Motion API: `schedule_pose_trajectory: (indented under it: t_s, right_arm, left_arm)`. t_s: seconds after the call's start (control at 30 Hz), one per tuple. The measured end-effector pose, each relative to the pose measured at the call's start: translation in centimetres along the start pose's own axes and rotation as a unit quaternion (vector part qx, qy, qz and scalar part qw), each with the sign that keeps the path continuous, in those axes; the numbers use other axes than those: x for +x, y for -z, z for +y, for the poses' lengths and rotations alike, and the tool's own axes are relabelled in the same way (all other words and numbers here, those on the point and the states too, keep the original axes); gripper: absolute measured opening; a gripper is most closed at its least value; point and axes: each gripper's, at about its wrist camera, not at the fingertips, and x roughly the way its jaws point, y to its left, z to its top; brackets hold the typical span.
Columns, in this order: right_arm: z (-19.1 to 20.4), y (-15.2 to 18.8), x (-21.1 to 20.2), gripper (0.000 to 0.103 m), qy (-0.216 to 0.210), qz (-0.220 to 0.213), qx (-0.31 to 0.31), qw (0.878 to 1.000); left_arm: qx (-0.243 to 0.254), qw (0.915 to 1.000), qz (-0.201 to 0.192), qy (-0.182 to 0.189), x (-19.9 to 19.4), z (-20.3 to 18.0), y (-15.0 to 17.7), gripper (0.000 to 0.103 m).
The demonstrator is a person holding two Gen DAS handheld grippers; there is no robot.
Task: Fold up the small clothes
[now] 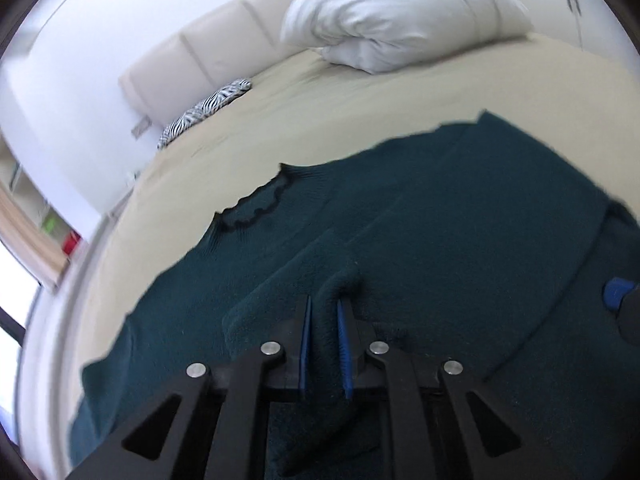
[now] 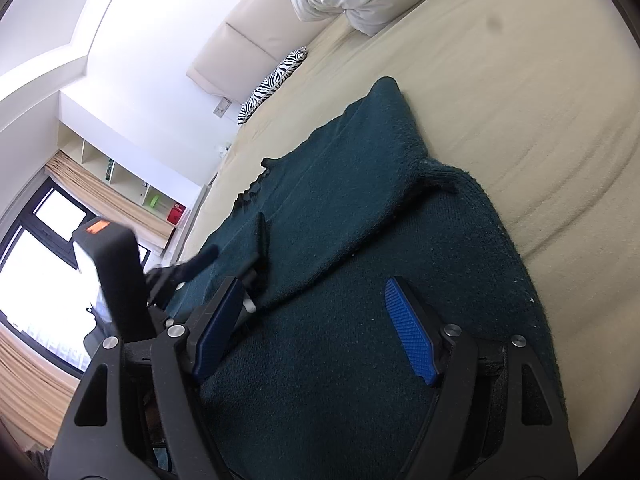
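- Pinching a raised ridge of knit, the left tool stood nearly shut, its blue pads clamped on a fold of the sweater; no gap showed between pad and cloth.
- The right tool hung with jaws wide, nothing between them, poised over the sweater's near part and not seen to press it.
- The sweater lay spread on the bed, dark green, one sleeve already turned in across the body, the scalloped collar towards the headboard.
- To do this step well, as I judged it, the left tool needed to carry its pinch across in a low, steady arc, so the knit would drape rather than drag.
- The right tool would do best pinning the body flat near the fold line, keeping the lower layer from creeping.
- A thick, soft knit likely bunches; a pinch taking more than one layer would pull the body along.
- Releasing only once the edge lay square on the body should spare a second pass.
- A pillow and a zebra cloth lay well apart, out of the way.
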Motion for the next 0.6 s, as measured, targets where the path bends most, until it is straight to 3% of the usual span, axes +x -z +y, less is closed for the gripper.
schedule_pose_trajectory:
  t_s: [0.1, 0.17, 0.27, 0.33, 0.37, 0.43, 0.5, 0.6]
  right_arm:
    - [0.0, 0.0, 0.0, 0.073, -0.001, 0.000, 0.001, 1.000]
    - [0.0, 0.0, 0.1, 0.073, 0.000, 0.000, 0.000, 1.000]
    - [0.0, 0.0, 0.1, 0.073, -0.001, -0.001, 0.000, 1.000]
    - [0.0, -0.1, 0.1, 0.073, -0.001, 0.000, 0.000, 1.000]
    - [0.0, 0.0, 0.2, 0.073, -0.001, 0.000, 0.000, 1.000]
    - [0.0, -0.1, 0.1, 0.073, -0.003, -0.001, 0.001, 1.000]
    - [0.0, -0.1, 0.0, 0.074, -0.005, -0.003, 0.003, 1.000]
    - [0.1, -0.1, -0.7, 0.075, -0.030, -0.005, 0.013, 0.999]
  left_arm:
    - [-0.061, 0.9982, -0.003, 0.000, -0.1, 2.7, 0.8, 0.012]
    - [-0.127, 0.9918, -0.011, 0.011, -1.0, 5.5, 1.8, 0.012]
    - [-0.242, 0.9699, -0.021, 0.022, -1.6, 10.4, 3.9, 0.031]
    - [-0.303, 0.9527, -0.017, 0.013, -1.9, 13.2, 5.9, 0.072]
    - [-0.328, 0.9444, -0.008, 0.011, -1.8, 14.4, 6.9, 0.078]
    - [-0.359, 0.9328, 0.009, 0.035, -1.2, 15.7, 8.1, 0.083]
    - [-0.388, 0.9171, 0.036, 0.087, 0.1, 16.8, 8.6, 0.083]
    - [-0.408, 0.9032, 0.055, 0.121, 0.6, 17.9, 8.5, 0.087]
